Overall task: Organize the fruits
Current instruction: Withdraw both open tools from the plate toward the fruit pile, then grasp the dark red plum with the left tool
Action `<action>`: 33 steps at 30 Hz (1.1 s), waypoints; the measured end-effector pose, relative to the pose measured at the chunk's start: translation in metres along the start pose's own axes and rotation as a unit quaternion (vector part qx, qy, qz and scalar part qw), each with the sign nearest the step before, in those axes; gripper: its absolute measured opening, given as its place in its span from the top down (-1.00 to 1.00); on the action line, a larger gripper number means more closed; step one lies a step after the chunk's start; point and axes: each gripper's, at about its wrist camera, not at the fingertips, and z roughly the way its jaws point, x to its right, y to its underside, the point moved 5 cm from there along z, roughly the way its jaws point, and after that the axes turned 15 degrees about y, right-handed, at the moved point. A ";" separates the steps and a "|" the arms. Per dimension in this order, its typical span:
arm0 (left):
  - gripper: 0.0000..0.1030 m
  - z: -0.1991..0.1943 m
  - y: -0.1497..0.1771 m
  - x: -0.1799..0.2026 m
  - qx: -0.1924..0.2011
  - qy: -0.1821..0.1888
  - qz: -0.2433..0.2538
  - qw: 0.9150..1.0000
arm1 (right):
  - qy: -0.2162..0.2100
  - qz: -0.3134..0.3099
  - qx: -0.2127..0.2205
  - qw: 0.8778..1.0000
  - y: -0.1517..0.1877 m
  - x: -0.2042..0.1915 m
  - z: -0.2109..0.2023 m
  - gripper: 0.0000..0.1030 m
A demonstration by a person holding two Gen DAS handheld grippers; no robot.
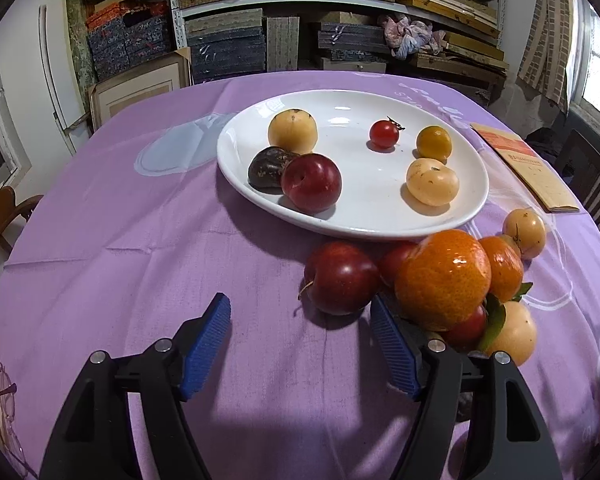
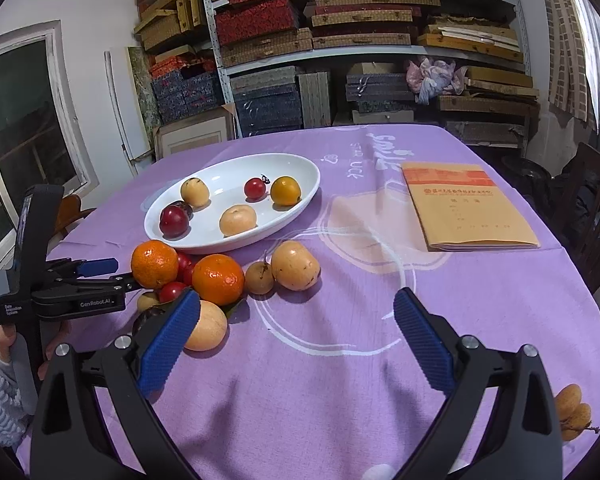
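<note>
Six fruits sit on the plate [image 1: 236, 160] while more wait on the bench [image 2: 480, 320].
Left gripper [image 1: 300, 316] spread beside a plum [image 1: 340, 276]; right gripper [image 2: 296, 312] spread, holding nothing, near an orange [image 2: 218, 279].

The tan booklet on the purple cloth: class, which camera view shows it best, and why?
The right wrist view: the tan booklet lies whole and unobstructed right of the white plate, its red header band and printed lines visible. The left wrist view catches the booklet only at the right edge, squeezed and bent by the fisheye, print unreadable.
</note>
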 end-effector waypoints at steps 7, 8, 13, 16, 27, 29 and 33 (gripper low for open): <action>-0.66 0.011 -0.003 -0.010 0.000 -0.012 -0.014 1.000 | -0.002 0.000 -0.005 1.000 0.001 0.000 0.002 -0.86; -0.66 0.010 -0.002 -0.014 -0.002 -0.015 -0.019 1.000 | -0.002 0.000 -0.005 1.000 0.001 0.000 0.002 -0.86; -0.66 0.001 0.000 -0.036 0.004 -0.014 -0.055 0.998 | -0.005 0.001 -0.007 1.000 0.000 -0.002 0.004 -0.86; -0.66 -0.001 -0.006 -0.043 0.014 -0.009 -0.068 0.998 | -0.007 -0.003 -0.009 1.000 0.001 -0.003 0.005 -0.86; -0.50 0.002 -0.012 -0.040 0.023 0.040 -0.072 0.996 | -0.007 -0.001 -0.011 1.000 0.000 -0.003 0.007 -0.86; -0.44 0.001 -0.008 -0.041 0.020 0.035 -0.072 0.997 | -0.007 0.000 -0.011 1.000 0.000 -0.003 0.007 -0.86; -0.27 0.003 -0.010 -0.048 0.023 0.033 -0.086 0.996 | -0.008 -0.003 -0.013 1.000 0.002 -0.004 0.008 -0.86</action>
